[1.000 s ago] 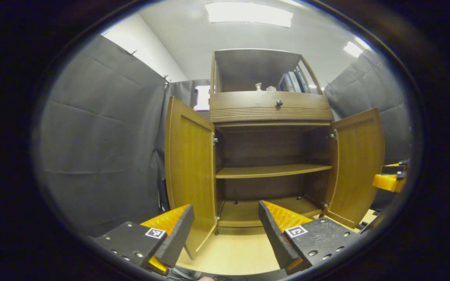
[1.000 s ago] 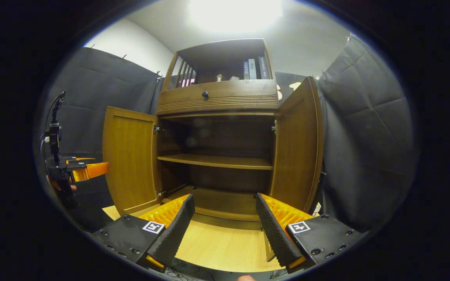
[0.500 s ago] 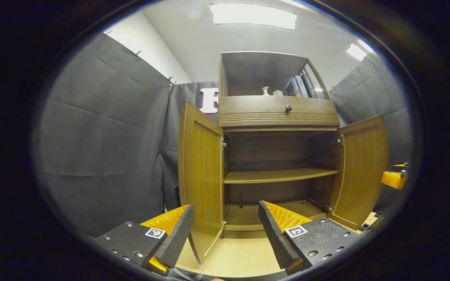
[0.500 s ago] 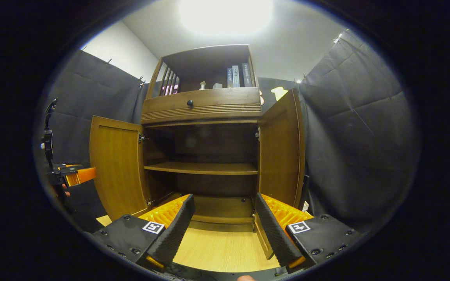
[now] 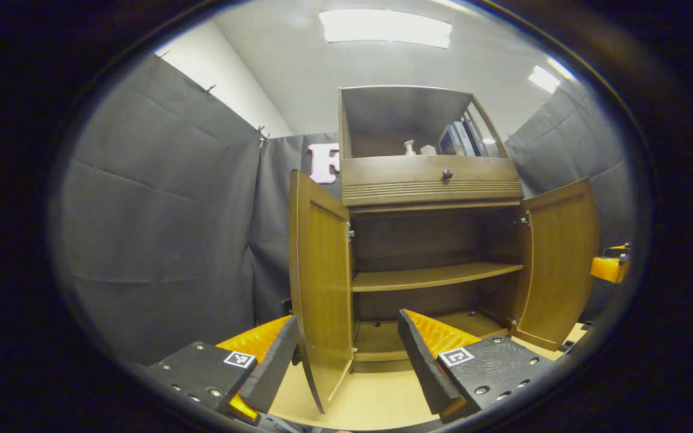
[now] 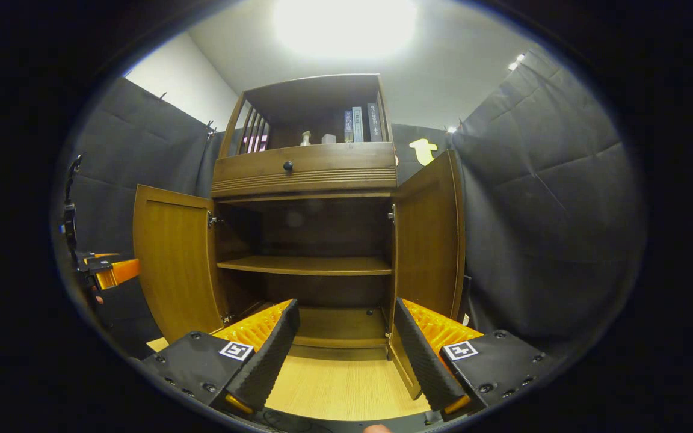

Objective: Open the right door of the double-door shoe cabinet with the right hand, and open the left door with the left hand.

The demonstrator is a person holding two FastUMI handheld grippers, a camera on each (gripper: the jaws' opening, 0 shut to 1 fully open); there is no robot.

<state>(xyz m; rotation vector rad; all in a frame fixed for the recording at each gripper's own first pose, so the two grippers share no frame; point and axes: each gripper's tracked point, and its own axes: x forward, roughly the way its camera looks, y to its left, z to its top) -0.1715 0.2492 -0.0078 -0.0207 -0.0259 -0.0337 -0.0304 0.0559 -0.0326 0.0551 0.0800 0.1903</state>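
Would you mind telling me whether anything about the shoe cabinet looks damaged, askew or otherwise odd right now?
Nothing stands out. The left door and right door both hang open and straight on their hinges, the inner shelf sits level, and the books stand upright on top.

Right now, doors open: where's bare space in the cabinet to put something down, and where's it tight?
Free: the middle shelf between the left door and right door, and the bottom board under it; both look bare. Crowded: the top cubby, with books and small items. Both grippers, left and right, hang open out front.
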